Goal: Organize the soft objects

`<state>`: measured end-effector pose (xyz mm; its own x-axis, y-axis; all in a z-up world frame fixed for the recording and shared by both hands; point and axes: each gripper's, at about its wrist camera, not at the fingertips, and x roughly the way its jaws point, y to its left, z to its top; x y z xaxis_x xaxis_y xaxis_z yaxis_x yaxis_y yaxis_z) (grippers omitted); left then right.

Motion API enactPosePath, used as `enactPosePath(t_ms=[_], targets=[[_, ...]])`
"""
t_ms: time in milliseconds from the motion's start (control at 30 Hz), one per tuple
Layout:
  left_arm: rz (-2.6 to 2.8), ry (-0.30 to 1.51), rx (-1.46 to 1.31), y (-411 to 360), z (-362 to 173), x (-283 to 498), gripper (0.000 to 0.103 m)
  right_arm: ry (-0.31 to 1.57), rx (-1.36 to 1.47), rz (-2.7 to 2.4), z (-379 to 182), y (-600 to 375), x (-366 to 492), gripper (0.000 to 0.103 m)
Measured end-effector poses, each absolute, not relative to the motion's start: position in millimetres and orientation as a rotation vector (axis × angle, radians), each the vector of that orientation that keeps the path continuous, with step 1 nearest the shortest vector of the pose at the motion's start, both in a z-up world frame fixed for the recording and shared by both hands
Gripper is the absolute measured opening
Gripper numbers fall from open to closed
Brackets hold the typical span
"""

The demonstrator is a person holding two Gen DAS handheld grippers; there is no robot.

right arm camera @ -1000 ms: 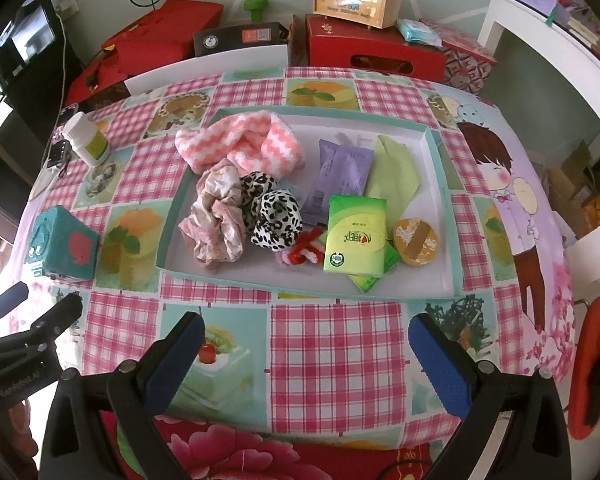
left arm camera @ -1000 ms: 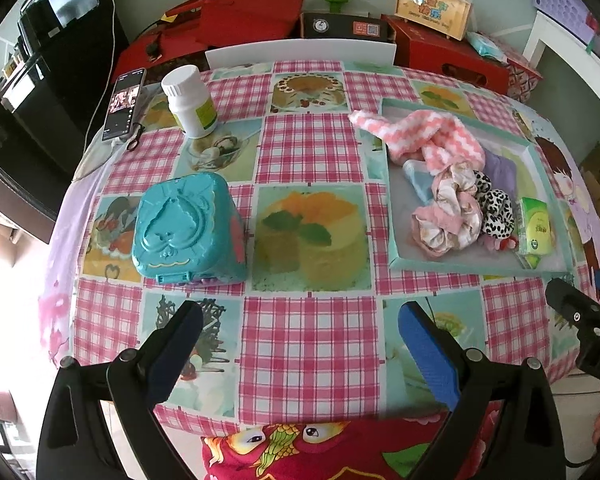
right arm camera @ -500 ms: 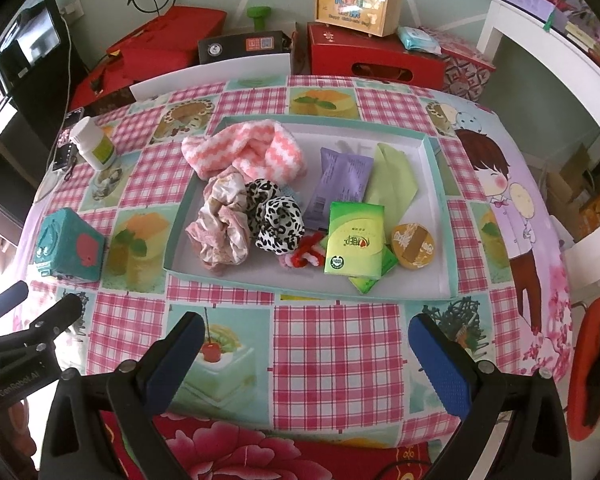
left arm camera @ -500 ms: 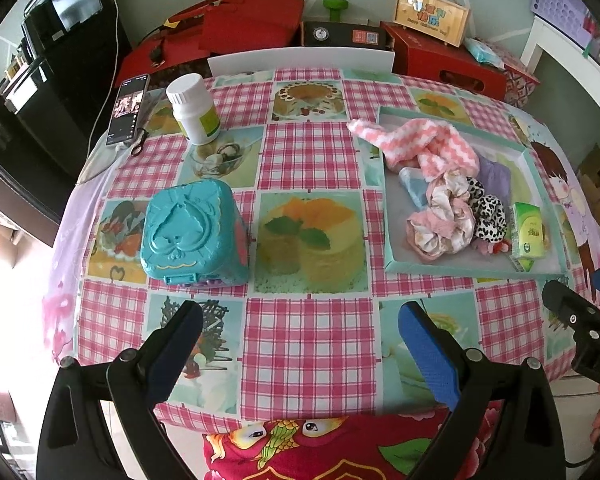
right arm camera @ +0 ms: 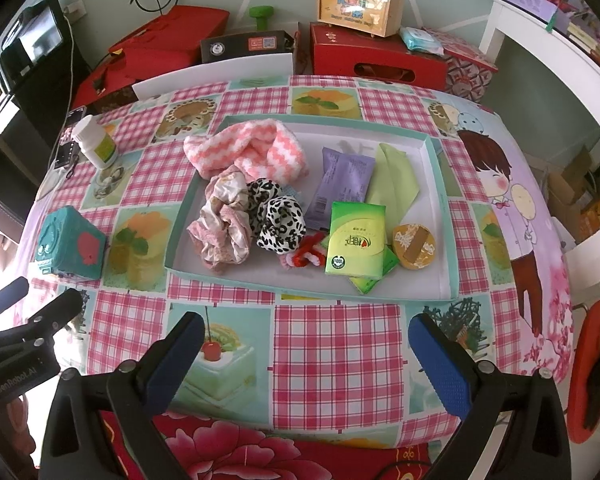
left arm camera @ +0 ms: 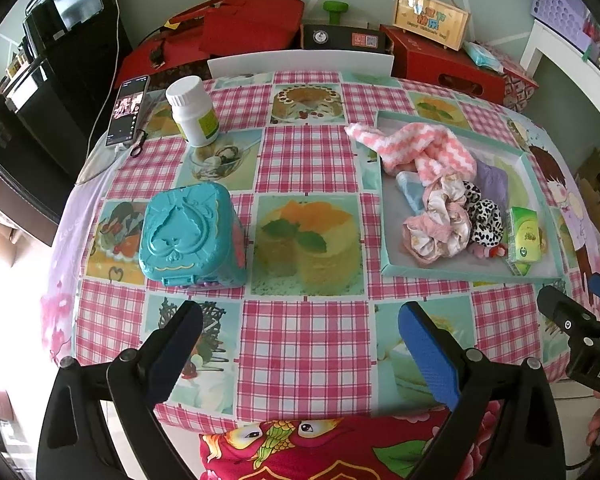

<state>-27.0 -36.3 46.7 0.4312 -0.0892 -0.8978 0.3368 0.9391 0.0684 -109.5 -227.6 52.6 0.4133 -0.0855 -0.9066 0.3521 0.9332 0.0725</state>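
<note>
Both claws [left arm camera: 300, 344] [right arm camera: 304, 348] apparently farther from tray [right arm camera: 444, 280].

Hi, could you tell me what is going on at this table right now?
A person holds a hand-held gripper in each hand above the table's near edge. The left hand-held gripper and right hand-held gripper are both open and empty. The soft things, a pink zigzag cloth and scrunchies among them, lie untouched in the shallow tray. A closed teal box stands beside it.
</note>
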Motion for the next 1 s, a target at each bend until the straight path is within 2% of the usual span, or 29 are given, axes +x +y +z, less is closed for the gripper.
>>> enactPosePath(t_ms=[1000], targets=[[-0.262, 1.099, 0.25, -36.4, 47.3, -26.9, 0.098, 1.117, 0.265, -0.279, 52.1, -227.2, -109.1, 0.103]])
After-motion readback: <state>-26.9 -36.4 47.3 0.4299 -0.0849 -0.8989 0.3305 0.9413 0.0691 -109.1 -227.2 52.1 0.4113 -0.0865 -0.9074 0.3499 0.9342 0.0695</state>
